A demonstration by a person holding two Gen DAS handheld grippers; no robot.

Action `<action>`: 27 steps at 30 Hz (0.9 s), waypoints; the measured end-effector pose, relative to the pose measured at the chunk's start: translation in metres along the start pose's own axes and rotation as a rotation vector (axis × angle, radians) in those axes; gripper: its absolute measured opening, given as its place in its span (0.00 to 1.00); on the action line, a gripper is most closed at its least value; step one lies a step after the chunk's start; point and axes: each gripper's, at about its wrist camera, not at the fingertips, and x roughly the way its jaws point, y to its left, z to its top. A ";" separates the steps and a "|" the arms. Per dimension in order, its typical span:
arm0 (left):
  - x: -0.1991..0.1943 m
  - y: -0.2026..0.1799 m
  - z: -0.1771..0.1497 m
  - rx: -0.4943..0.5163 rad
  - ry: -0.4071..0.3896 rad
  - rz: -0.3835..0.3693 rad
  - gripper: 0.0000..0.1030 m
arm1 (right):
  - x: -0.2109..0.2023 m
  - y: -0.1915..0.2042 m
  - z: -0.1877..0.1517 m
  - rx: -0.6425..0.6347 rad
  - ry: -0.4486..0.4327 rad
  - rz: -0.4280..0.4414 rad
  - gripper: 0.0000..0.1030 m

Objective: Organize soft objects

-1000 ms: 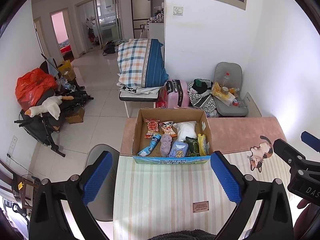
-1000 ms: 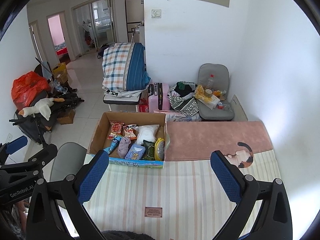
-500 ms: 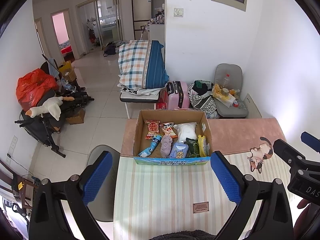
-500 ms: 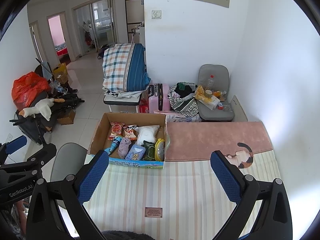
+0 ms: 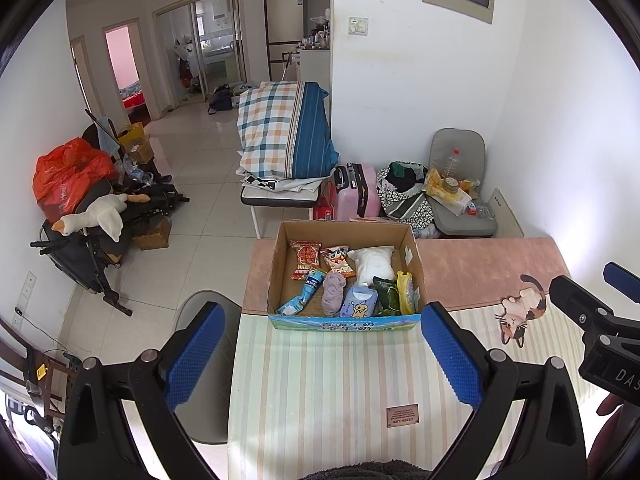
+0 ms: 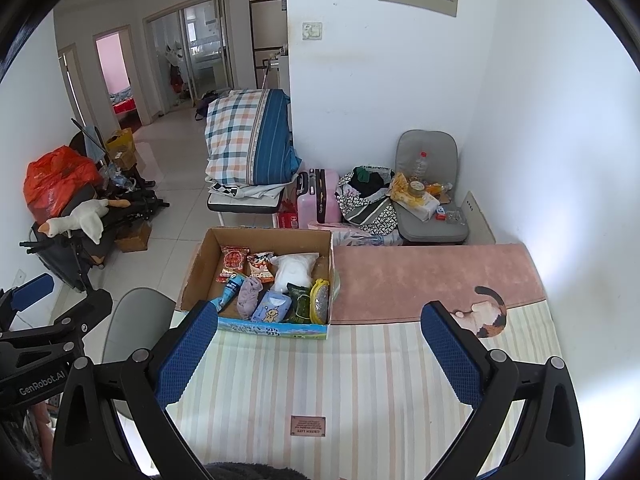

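An open cardboard box (image 5: 412,240) stands on the striped tablecloth (image 5: 320,392) at the table's far left. It holds several soft packs: red snack bags (image 5: 306,258), a white pouch (image 5: 374,264), a purple cloth (image 5: 334,294), a blue tissue pack (image 5: 358,302), a green packet (image 5: 386,296) and a yellow mesh bag (image 5: 406,292). The box also shows in the right wrist view (image 6: 202,266). My left gripper (image 5: 320,352) is open and empty, short of the box. My right gripper (image 6: 320,352) is open and empty, to the box's right.
A pink mat (image 6: 432,280) with a cat figure (image 6: 490,314) covers the table's far right. A grey chair (image 6: 136,320) stands at the table's left edge. Beyond are a cot with a plaid bedroll (image 5: 286,136), a pink suitcase (image 5: 358,190) and a cluttered grey seat (image 5: 460,184).
Both views have shifted very slightly. The grippers stay open and nothing in the box has moved.
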 end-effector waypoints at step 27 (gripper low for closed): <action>-0.002 0.003 0.000 -0.006 -0.004 0.005 0.98 | -0.005 -0.002 -0.001 0.002 -0.004 -0.004 1.00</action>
